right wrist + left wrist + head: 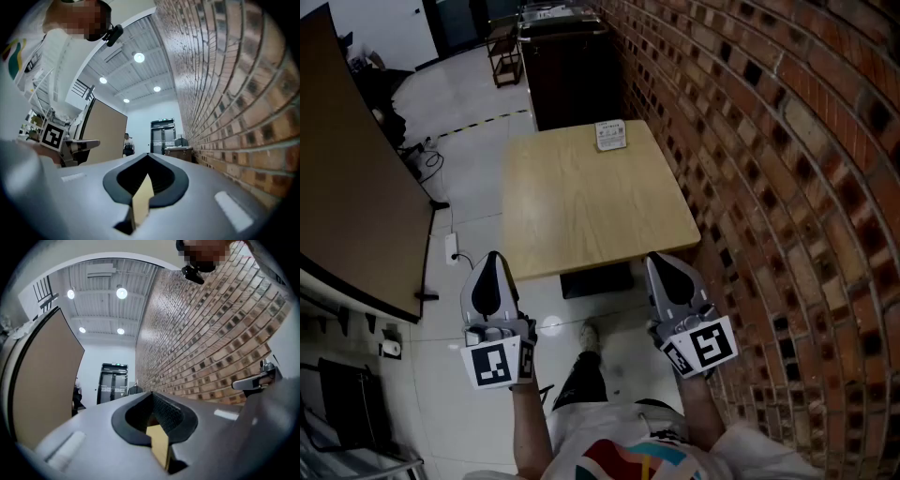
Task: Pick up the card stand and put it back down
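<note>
Partition panel (356, 187): brown board along the left of the head view, standing on the pale floor (469, 103); no part in the task.

Left gripper (494, 258): held low and close to the person's body, just short of the tabletop's near edge. In the left gripper view its jaws (151, 393) are clenched tip to tip and grasp nothing. Only a tan sliver shows through the slot under the tips, probably the tabletop beyond.

Tabletop (581, 216): light wood, square, and bare apart from the card stand.

Card stand (610, 135): a small white stand at the far edge of the tabletop, on the side nearer the brick wall. It is well apart from both grippers and nothing touches it. Its print is too small to read.

Right gripper (661, 262): level with the left one, near the tabletop's near right corner. In the right gripper view its jaws (147, 154) are likewise clenched and grasp nothing.

Brick wall (769, 187): runs along the right side, just beside the tabletop's edge.

Task progress: judged to be at the very start. The card stand sits on the tabletop and neither gripper has reached it.

Steps left: reach across the tabletop, part one pair of jaws, close them on the card stand, lift it, set it down again and let go.
</note>
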